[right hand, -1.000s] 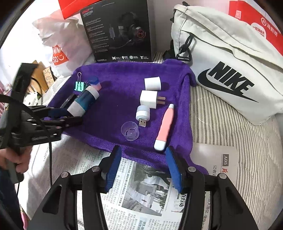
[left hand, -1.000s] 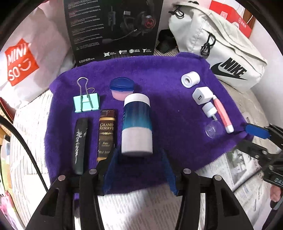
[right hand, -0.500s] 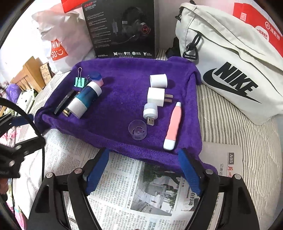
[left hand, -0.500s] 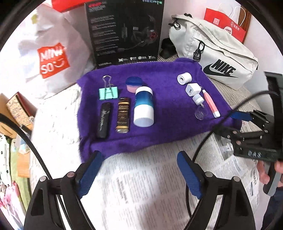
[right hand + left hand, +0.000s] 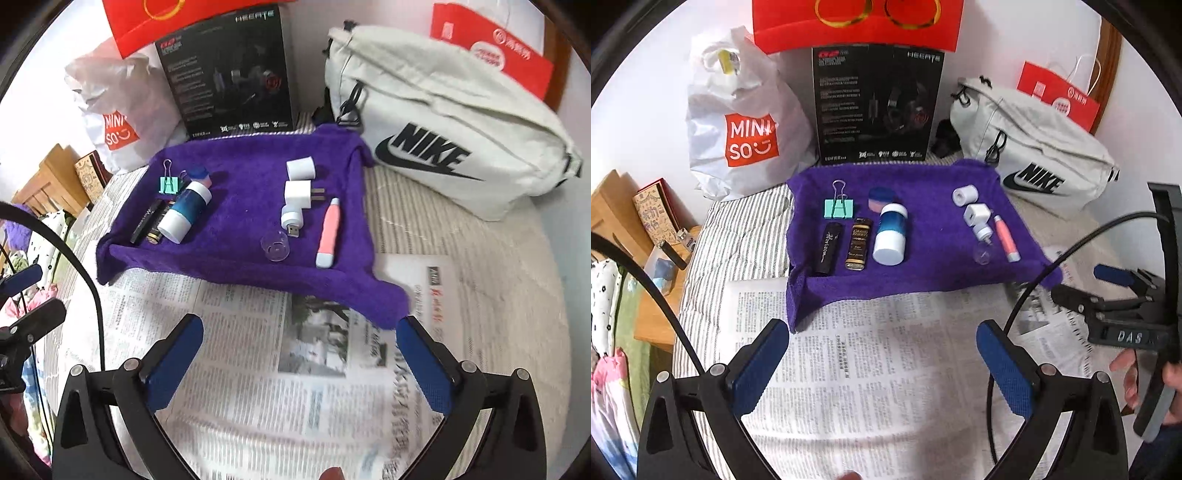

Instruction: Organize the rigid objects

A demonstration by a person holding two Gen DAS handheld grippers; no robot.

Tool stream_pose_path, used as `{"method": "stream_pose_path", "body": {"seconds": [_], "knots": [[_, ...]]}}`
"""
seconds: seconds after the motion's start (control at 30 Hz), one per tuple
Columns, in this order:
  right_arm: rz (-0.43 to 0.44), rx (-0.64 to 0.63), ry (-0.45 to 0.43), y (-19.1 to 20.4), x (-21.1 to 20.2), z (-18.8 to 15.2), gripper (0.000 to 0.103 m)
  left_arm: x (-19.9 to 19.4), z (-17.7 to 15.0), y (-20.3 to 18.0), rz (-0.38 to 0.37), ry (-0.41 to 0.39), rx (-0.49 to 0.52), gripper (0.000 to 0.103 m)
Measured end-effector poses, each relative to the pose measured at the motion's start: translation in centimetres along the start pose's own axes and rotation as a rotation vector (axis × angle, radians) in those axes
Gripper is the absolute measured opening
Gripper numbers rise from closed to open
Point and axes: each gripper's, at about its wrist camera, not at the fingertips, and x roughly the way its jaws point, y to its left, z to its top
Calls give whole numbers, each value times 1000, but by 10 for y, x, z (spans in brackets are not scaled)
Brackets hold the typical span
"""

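Note:
A purple towel (image 5: 923,269) (image 5: 251,173) lies on the bed with small objects in two groups. On its left are a green binder clip (image 5: 839,207), a black lighter (image 5: 827,248), a gold lighter (image 5: 857,245), a blue-and-white bottle (image 5: 891,236) (image 5: 186,212) and a small blue-lidded jar (image 5: 881,196). On its right are a white roll (image 5: 964,195), a white charger (image 5: 300,194), a USB plug (image 5: 291,219), a clear cap (image 5: 275,248) and a pink stick (image 5: 328,234). My left gripper (image 5: 882,365) and right gripper (image 5: 299,363) are open and empty, above the newspaper in front of the towel.
Newspaper (image 5: 871,373) covers the bed in front of the towel. A black headset box (image 5: 877,110), a Miniso bag (image 5: 738,133) and a white Nike bag (image 5: 454,125) stand behind and beside it. A wooden stand (image 5: 646,266) is at the left.
Both grippers have pulled back and up from the towel and opened wide. The left gripper has come away from the blue-and-white bottle, which lies where it was.

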Motion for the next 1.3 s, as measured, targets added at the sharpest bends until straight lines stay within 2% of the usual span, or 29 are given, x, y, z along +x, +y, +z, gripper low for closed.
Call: {"method": "stream_pose_path", "body": {"seconds": [0.13, 0.47, 0.77, 1.3], "knots": [[-37, -24, -29, 3, -28, -6, 103, -13, -1, -9, -7, -16, 3, 103], [-37, 38, -97, -3, -74, -22, 103, -30, -9, -23, 0, -30, -1, 103], [-45, 76, -77, -12, -81, -33, 103, -38, -13, -29, 4, -39, 0, 103], [-41, 47, -96, -2, -93, -40, 103, -49, -17, -32, 22, -53, 3, 103]]}}
